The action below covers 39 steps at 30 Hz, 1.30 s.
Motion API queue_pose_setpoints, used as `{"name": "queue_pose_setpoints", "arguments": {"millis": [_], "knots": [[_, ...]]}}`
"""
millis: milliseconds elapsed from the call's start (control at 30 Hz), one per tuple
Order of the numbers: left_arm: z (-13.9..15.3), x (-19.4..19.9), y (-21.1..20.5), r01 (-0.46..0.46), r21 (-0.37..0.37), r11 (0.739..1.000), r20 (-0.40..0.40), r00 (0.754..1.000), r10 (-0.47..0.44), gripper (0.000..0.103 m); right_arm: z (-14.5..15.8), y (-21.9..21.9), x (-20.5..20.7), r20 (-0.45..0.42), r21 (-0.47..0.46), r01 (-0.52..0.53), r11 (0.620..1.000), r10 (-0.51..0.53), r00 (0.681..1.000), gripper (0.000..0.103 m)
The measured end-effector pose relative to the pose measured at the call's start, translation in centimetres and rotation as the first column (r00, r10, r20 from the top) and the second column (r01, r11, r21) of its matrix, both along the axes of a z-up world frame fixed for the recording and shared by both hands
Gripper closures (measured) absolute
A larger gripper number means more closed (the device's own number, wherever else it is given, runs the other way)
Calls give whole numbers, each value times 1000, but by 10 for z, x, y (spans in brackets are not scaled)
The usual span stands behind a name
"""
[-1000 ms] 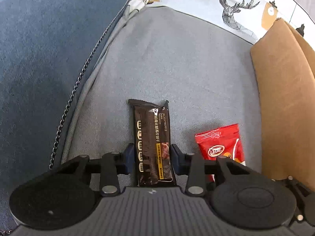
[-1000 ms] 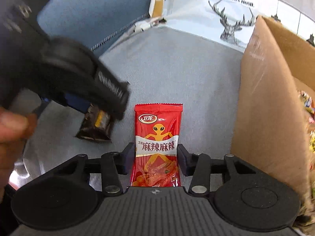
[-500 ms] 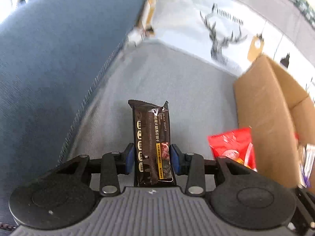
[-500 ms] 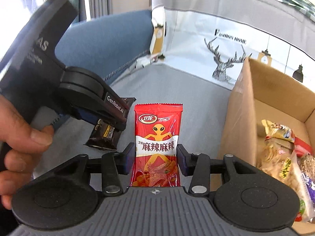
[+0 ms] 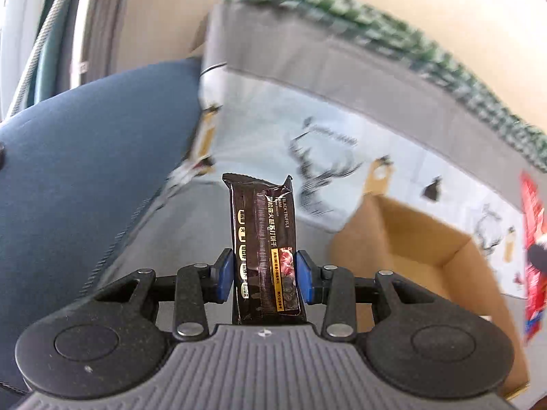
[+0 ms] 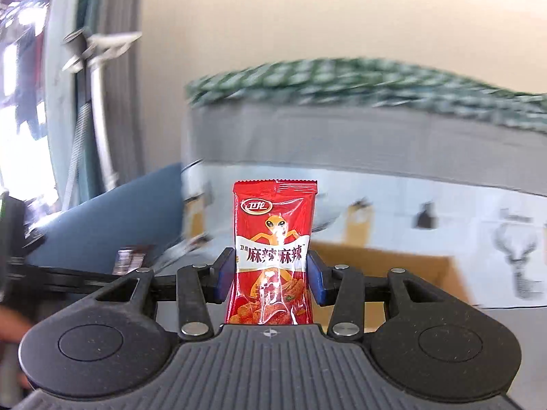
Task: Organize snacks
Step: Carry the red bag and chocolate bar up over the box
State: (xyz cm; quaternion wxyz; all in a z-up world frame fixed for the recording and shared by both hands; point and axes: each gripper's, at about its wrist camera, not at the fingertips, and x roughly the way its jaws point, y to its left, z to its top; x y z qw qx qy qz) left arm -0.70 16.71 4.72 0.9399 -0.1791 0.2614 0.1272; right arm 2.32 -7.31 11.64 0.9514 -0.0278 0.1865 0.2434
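Observation:
My left gripper (image 5: 265,275) is shut on a dark brown snack bar (image 5: 262,239) and holds it upright, lifted off the sofa seat. My right gripper (image 6: 272,278) is shut on a red snack packet (image 6: 273,239) with an orange alien print, also held up in the air. The red packet also shows at the right edge of the left wrist view (image 5: 533,256). The open cardboard box (image 5: 420,256) stands to the right of the left gripper and shows behind the right gripper (image 6: 383,259). The dark bar is glimpsed at the left in the right wrist view (image 6: 131,259).
A grey sofa seat (image 5: 177,232) lies below, with a blue cushion (image 5: 85,171) on the left. A pale cloth with deer prints (image 5: 324,157) hangs over the sofa back. The sofa back's top carries a green checked cover (image 6: 342,78).
Both grippers have risen and tilted up from the seat, each carrying its snack. The sofa back and wall have come into view, and the box now sits lower in both frames.

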Motion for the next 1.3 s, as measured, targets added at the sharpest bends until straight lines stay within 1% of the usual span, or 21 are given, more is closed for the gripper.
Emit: {"name": "queue_pose_setpoints", "arguments": {"millis": [67,167,200,333,500,767,1167,1300], "knots": [[5,1,-15,35,8,999,36,999,-35,61,-11,-26,8,-5,22,66,998,-65,998,57],[8,10,-37,87,19,996,79,993,-88,61,-27,-62,15,-95,36,142,989,-138,986,57],[9,13,-44,106,17,994,94,990,-107,61,-30,-72,18,-111,40,163,986,-157,981,57],[10,28,-72,166,13,986,137,977,-166,61,-35,-99,25,-99,14,215,976,-213,972,57],[8,45,-98,210,-6,978,162,965,-206,61,-46,-119,34,-95,-8,266,964,-265,959,57],[5,61,-124,260,-32,965,190,949,-250,61,-51,-134,39,-93,-21,298,954,-299,950,57],[0,68,-148,310,-46,949,201,934,-296,61,-53,-128,44,-91,-25,289,957,-290,953,57],[0,68,-154,330,-41,943,214,925,-314,61,-52,-127,45,-86,-24,284,959,-285,955,57]]}}
